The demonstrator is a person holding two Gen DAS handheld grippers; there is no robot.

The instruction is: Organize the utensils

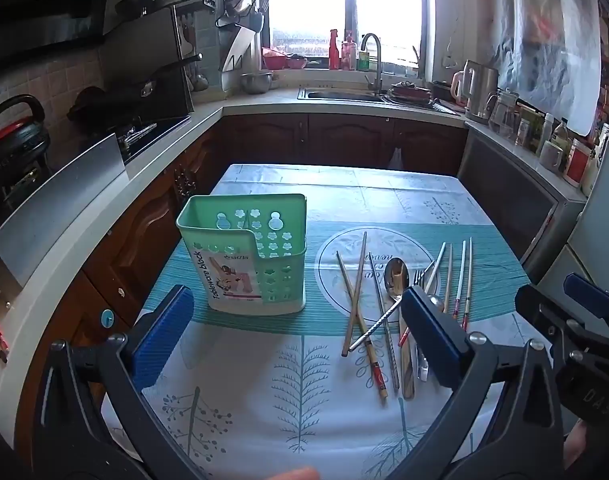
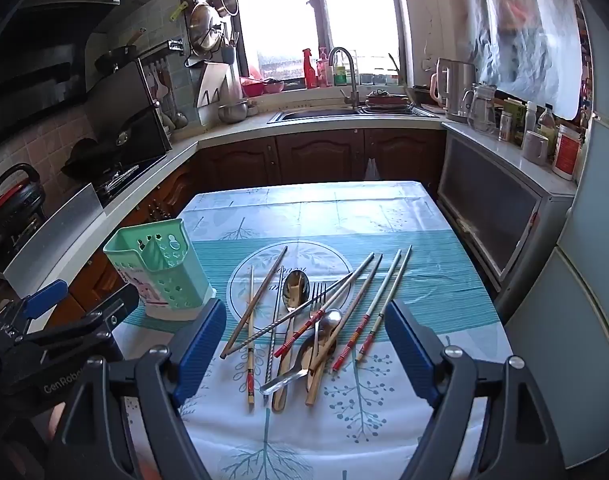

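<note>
You hold both grippers tilted down over the desk [image 2: 344, 432], left gripper [image 1: 298, 338] and right gripper [image 2: 304, 346] with fingers wide apart, empty. The utensils [image 2: 304, 316] lie crisscrossed beside the upright green holder [image 1: 248, 256]

Twin wrist views over table [image 1: 264, 380]

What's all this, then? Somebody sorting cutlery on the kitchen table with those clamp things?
Pretty much. A person holds a two-finger gripper in each hand, and both the left gripper and right gripper hover open and empty. On the leaf-patterned tablecloth lies a jumble of chopsticks, a metal spoon and a fork. The mint-green perforated plastic holder stands upright beside them, apparently empty. Nothing is sorted yet.
</note>
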